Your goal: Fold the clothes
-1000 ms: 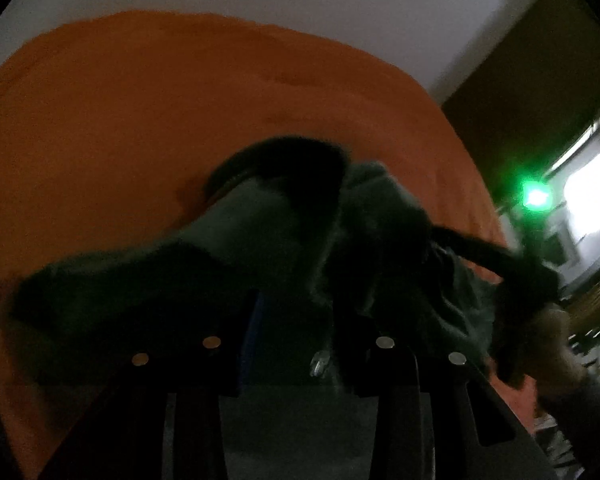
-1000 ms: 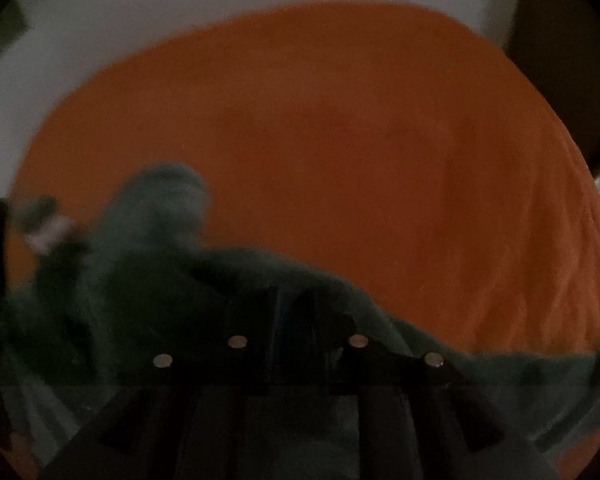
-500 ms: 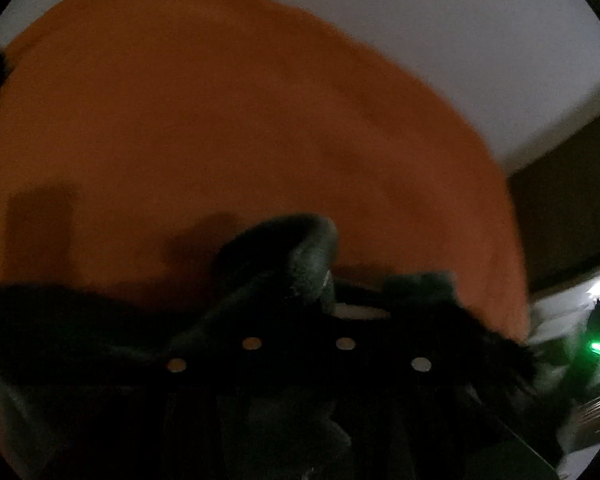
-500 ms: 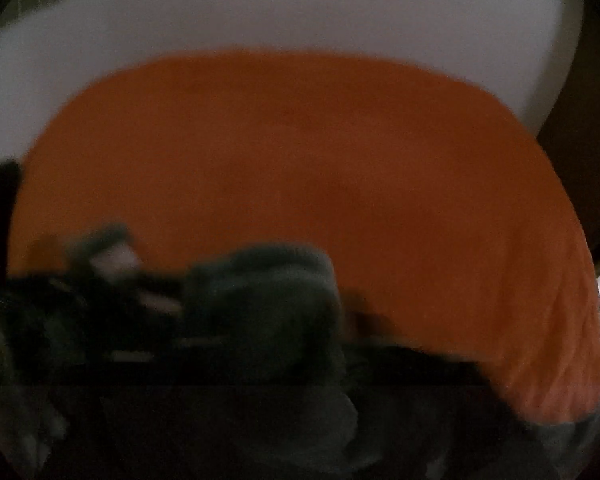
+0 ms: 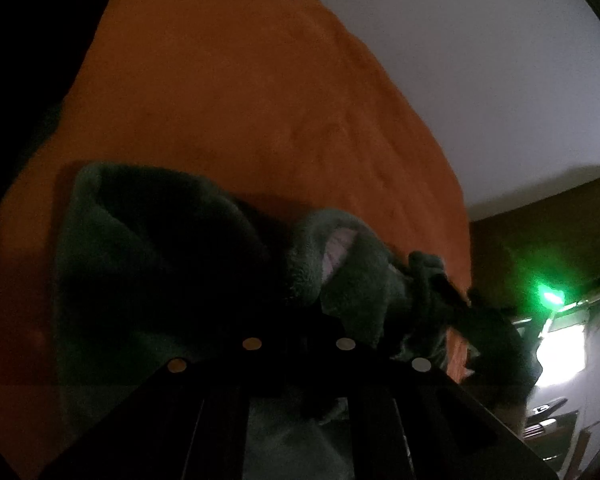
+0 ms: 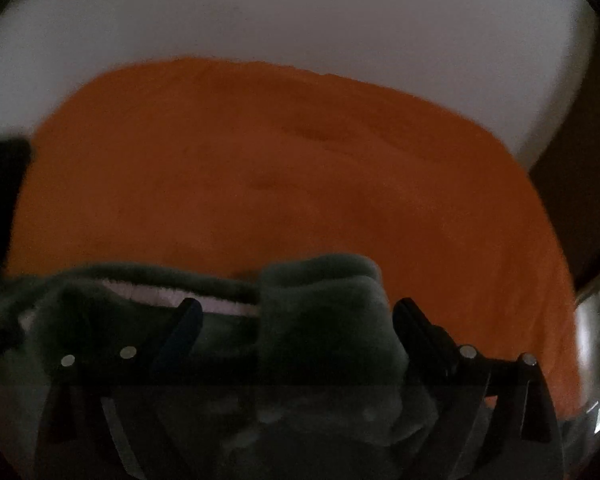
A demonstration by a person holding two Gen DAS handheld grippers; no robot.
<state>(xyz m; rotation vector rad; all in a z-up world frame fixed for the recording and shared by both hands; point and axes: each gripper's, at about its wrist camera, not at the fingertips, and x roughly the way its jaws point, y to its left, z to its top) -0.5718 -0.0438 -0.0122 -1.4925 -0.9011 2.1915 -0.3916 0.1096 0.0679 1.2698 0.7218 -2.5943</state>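
The left gripper [image 5: 298,332] is pinching the grey-green fleece garment [image 5: 172,264] with jaws together. The right gripper [image 6: 296,316] is spreading its jaws, fleece lying loose between. Beyond, an orange bedspread [image 6: 300,168] is carrying the garment.

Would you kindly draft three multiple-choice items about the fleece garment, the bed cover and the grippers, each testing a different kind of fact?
1. Where does the fleece garment lie?
A. On the cover's near edge, by the grippers
B. At the cover's far edge by the wall
C. On the floor

2. What colour is the bed cover?
A. Blue
B. Orange
C. White

3. How does the right gripper stand?
A. Clamped on the cover
B. Shut on nothing
C. Fingers spread, fleece between them

Answers:
1 A, the grey-green fleece bunches directly before both grippers.
2 B, orange fills both views.
3 C, its jaws are opening, pads clear of the fleece, while the left gripper is shut on the fleece.
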